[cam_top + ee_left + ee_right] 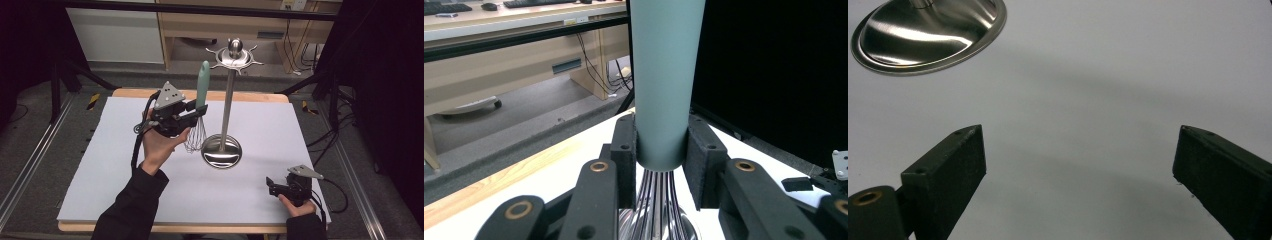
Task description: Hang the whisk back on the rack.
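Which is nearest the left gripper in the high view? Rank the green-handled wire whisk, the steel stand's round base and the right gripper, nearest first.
1. Green-handled wire whisk: clamped upright in the left gripper, handle up.
2. Steel stand's round base: on the white table just right of the whisk's wires.
3. Right gripper: far off near the table's front right corner, jaws open.

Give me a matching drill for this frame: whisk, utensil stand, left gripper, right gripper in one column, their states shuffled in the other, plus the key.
Things
1. whisk
2. utensil stand
3. left gripper
4. right gripper

States
A. jaws wide apart, nothing between them, low over the white table top
B. upright in mid-table, hooks at the top bare
C. held off the table, green handle up, wires down
D. jaws clamped on the green handle's lower end

Pairs: 1-C, 2-B, 3-D, 4-A
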`<state>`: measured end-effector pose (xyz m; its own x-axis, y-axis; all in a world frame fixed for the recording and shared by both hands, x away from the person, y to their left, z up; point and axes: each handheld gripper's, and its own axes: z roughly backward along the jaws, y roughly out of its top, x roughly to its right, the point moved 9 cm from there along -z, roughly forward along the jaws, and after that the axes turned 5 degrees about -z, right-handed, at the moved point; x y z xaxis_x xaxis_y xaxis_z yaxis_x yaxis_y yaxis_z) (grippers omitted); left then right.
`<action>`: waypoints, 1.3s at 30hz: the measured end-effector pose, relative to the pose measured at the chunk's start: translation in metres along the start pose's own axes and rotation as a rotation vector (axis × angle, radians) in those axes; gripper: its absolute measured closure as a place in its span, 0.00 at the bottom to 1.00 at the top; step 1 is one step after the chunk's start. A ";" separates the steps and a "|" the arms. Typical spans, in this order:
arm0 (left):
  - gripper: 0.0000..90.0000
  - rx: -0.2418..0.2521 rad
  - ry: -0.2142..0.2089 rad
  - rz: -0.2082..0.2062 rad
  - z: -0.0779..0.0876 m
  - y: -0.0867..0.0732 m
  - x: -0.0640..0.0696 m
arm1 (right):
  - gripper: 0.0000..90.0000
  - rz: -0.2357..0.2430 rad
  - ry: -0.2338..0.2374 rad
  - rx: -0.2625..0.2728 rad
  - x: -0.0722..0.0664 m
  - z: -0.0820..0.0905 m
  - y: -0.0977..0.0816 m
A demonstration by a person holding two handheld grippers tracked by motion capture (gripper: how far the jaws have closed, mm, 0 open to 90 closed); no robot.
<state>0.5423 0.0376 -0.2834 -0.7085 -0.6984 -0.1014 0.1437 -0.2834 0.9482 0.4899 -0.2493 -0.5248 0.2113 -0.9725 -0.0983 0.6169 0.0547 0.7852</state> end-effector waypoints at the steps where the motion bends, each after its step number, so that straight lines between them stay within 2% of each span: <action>1: 0.77 -0.006 0.000 -0.004 0.000 0.000 0.000 | 0.08 0.002 0.000 0.000 0.000 0.000 0.000; 23: 0.77 -0.041 0.005 -0.008 -0.012 0.004 0.000 | 0.08 0.001 0.000 -0.001 0.000 0.000 0.000; 39: 0.77 -0.049 -0.001 -0.008 -0.022 0.005 0.001 | 0.08 0.005 0.001 0.001 0.000 0.000 0.001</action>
<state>0.5575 0.0209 -0.2851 -0.7106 -0.6951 -0.1085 0.1719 -0.3211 0.9313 0.4901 -0.2493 -0.5242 0.2156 -0.9719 -0.0950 0.6151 0.0596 0.7862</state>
